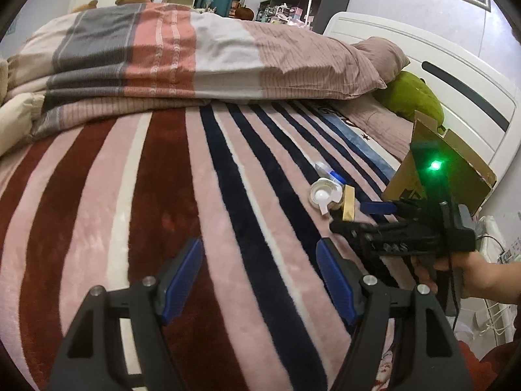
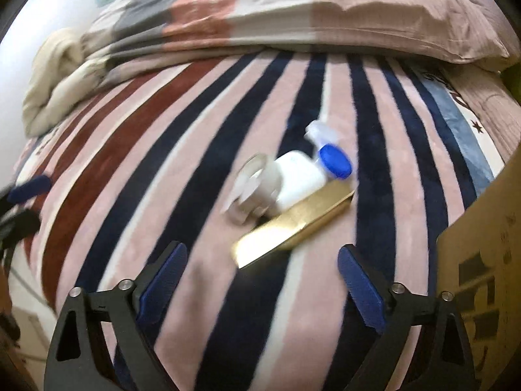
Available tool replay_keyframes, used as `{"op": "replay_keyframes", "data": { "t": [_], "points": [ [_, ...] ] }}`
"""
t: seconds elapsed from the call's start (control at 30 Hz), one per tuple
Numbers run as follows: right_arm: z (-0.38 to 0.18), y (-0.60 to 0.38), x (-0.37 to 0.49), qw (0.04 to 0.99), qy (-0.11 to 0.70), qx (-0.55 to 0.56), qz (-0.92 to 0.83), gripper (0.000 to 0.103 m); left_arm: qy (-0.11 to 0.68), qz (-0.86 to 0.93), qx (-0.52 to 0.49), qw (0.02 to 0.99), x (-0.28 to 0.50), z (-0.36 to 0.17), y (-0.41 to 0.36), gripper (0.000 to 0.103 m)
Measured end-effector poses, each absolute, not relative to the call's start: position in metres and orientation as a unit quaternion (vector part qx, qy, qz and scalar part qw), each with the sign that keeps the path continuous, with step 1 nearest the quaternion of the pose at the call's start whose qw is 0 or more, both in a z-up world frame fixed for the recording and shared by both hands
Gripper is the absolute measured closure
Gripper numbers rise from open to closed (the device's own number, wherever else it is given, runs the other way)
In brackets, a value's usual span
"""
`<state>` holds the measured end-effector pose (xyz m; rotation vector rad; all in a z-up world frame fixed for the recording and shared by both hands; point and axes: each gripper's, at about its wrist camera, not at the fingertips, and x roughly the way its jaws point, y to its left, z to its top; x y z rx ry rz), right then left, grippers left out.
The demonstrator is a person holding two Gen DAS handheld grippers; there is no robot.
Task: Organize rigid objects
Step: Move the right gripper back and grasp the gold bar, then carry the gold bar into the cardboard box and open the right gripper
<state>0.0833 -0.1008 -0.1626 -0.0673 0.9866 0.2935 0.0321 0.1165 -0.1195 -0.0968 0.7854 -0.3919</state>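
1. On the striped blanket, just left of the box, a gold bar, a white bottle and a blue-capped sprayer are lying bunched and touching.
2. The right gripper is hovering with fingers wide and empty; the bar is lying just ahead, its long axis slanting up to the right.
3. The left gripper, also wide and empty, is waiting farther from the box.
4. Open blanket is lying left; the box wall is crowding the right.

Glossy gold box, fuzzy blanket
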Motion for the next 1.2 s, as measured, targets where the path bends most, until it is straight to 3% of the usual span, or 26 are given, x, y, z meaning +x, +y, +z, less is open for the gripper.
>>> {"op": "replay_keyframes", "data": {
  "t": [0.07, 0.13, 0.17, 0.27, 0.57, 0.67, 0.77, 0.8, 0.83, 0.87, 1.2],
  "points": [
    [-0.164, -0.102, 0.09, 0.872, 0.472, -0.04, 0.124, 0.037, 0.38, -0.193, -0.051, 0.903, 0.033, -0.121, 0.117, 0.034],
    [-0.167, -0.105, 0.091, 0.87, 0.478, -0.037, 0.117, 0.048, 0.379, -0.195, -0.05, 0.903, 0.034, -0.122, 0.115, 0.033],
    [-0.166, -0.106, 0.089, 0.871, 0.475, -0.037, 0.119, 0.065, 0.379, -0.195, -0.048, 0.903, 0.033, -0.122, 0.115, 0.033],
    [-0.16, -0.113, 0.079, 0.868, 0.479, -0.042, 0.126, 0.081, 0.377, -0.2, -0.046, 0.903, 0.032, -0.12, 0.112, 0.034],
    [-0.154, -0.128, 0.04, 0.839, 0.52, -0.062, 0.149, 0.087, 0.371, -0.212, -0.042, 0.903, 0.026, -0.111, 0.101, 0.033],
    [-0.156, -0.126, 0.044, 0.845, 0.511, -0.065, 0.141, 0.079, 0.373, -0.211, -0.037, 0.903, 0.027, -0.11, 0.097, 0.033],
    [-0.162, -0.121, 0.055, 0.852, 0.501, -0.069, 0.134, 0.078, 0.376, -0.207, -0.034, 0.903, 0.027, -0.111, 0.097, 0.033],
    [-0.163, -0.12, 0.057, 0.855, 0.496, -0.072, 0.133, 0.078, 0.377, -0.207, -0.035, 0.902, 0.027, -0.111, 0.097, 0.033],
    [-0.163, -0.119, 0.058, 0.86, 0.486, -0.078, 0.133, 0.088, 0.378, -0.207, -0.036, 0.902, 0.027, -0.11, 0.097, 0.034],
    [-0.163, -0.119, 0.058, 0.863, 0.48, -0.082, 0.132, 0.089, 0.378, -0.208, -0.037, 0.901, 0.027, -0.11, 0.096, 0.034],
    [-0.105, -0.086, 0.023, 0.871, 0.407, -0.091, 0.261, 0.09, 0.357, -0.252, -0.052, 0.898, 0.017, -0.071, 0.076, 0.034]
  ]
}}
